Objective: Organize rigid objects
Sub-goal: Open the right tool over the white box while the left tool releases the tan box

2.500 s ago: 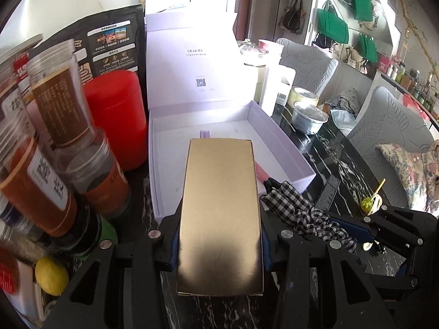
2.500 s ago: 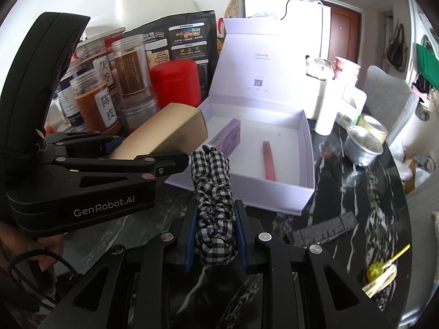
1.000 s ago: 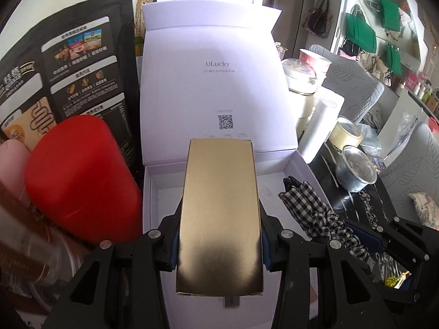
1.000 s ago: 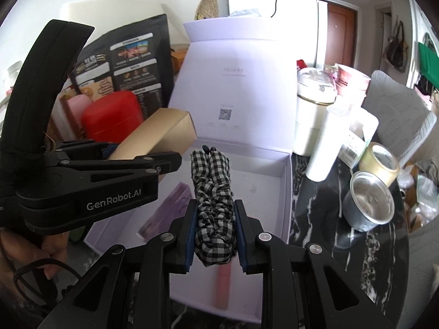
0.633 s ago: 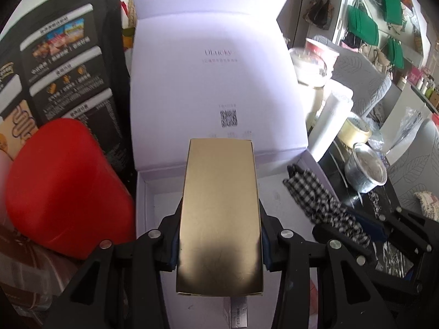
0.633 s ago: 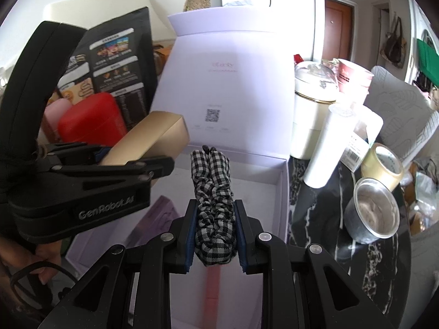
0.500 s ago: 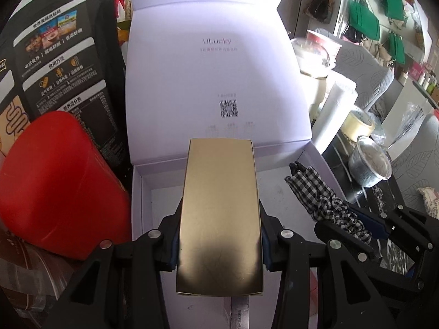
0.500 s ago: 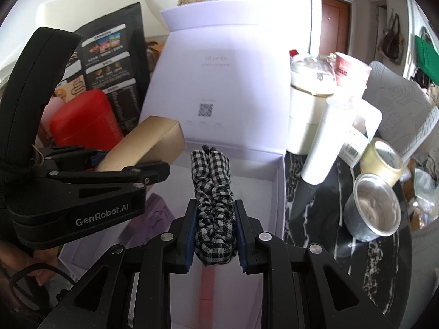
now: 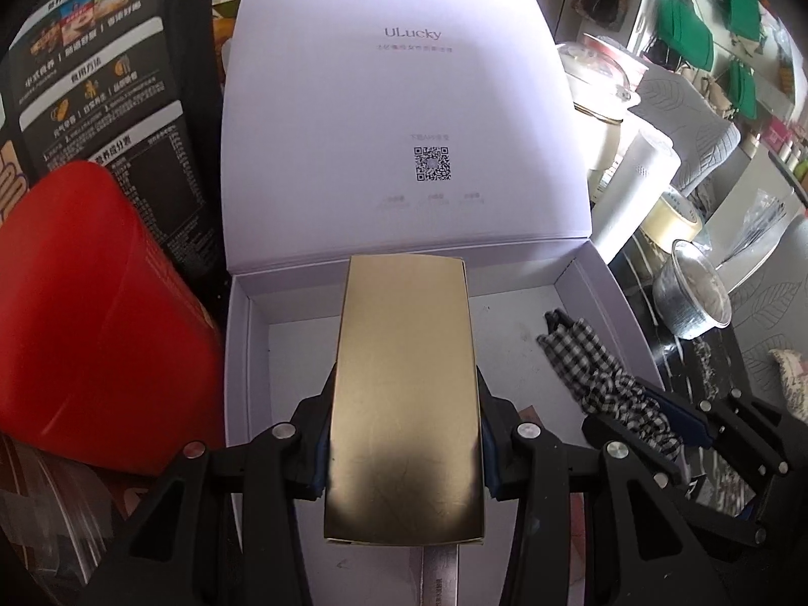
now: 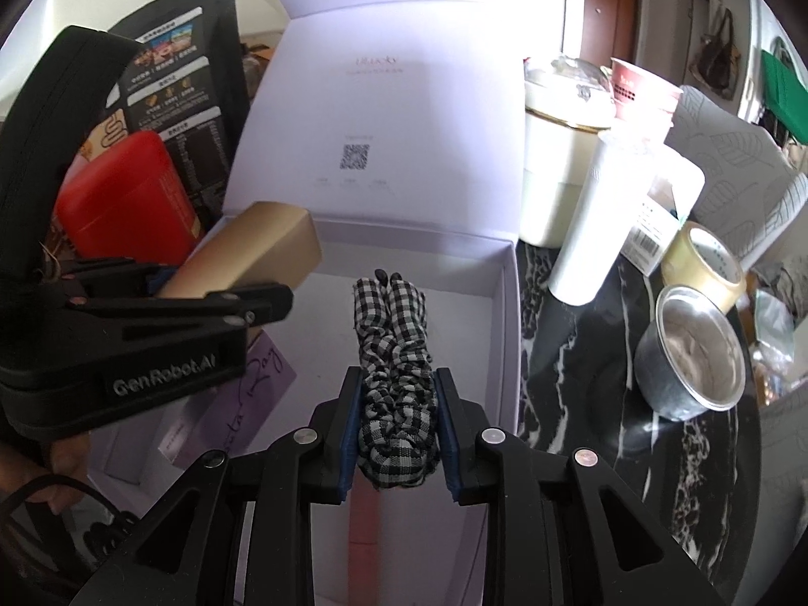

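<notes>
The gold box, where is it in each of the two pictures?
Left wrist view: the gold box fills the centre, held in the left gripper, over the open white box.
Right wrist view: the gold box is at middle left, poking out of the left gripper over the same white box.
Shared landmark: the red canister, left of the white box in both.

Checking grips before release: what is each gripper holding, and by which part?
Left gripper clamps the gold box by its long sides, near end. Right gripper pinches the checkered scrunchie at its near end.
</notes>
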`<state>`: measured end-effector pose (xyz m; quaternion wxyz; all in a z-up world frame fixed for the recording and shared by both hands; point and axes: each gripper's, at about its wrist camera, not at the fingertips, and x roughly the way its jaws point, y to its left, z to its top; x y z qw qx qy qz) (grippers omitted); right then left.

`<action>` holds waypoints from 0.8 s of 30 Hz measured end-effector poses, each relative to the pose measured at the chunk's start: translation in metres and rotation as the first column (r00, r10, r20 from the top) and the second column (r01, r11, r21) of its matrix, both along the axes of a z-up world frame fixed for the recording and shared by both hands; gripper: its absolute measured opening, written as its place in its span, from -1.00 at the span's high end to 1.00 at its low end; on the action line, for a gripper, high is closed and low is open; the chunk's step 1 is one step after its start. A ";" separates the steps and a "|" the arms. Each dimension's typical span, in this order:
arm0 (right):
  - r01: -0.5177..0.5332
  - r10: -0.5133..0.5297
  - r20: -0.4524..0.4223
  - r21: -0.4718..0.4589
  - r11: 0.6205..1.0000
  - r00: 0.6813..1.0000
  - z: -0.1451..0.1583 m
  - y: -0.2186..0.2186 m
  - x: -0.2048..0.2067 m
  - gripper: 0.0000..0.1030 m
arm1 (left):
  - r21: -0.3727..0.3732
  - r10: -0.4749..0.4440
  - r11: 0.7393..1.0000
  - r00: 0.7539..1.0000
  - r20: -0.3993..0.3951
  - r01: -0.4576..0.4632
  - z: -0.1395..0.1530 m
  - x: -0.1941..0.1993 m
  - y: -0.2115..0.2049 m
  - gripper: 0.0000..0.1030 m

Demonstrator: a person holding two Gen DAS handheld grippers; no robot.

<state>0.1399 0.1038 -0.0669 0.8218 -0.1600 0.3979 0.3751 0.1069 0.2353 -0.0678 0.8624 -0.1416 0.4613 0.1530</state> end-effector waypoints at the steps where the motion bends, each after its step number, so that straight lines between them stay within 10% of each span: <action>1: 0.001 -0.001 -0.005 -0.003 1.000 1.000 0.000 0.000 0.000 0.45 | -0.006 0.003 1.000 1.000 -0.003 -0.003 0.000 0.000 0.001 0.15; 4: 0.010 -0.010 -0.007 -0.016 1.000 1.000 0.000 -0.001 0.001 0.41 | 0.013 0.008 1.000 1.000 -0.022 -0.008 0.000 -0.001 -0.001 0.04; 9: 0.021 -0.021 0.003 -0.026 0.999 1.000 0.004 -0.006 -0.003 0.29 | 0.042 0.015 0.999 1.000 -0.013 -0.015 0.006 -0.004 -0.005 -0.90; 24: 0.046 -0.046 0.051 0.000 0.999 0.998 0.030 -0.026 -0.017 0.29 | 0.049 -0.003 0.999 1.000 0.018 0.003 0.029 -0.019 -0.018 -0.92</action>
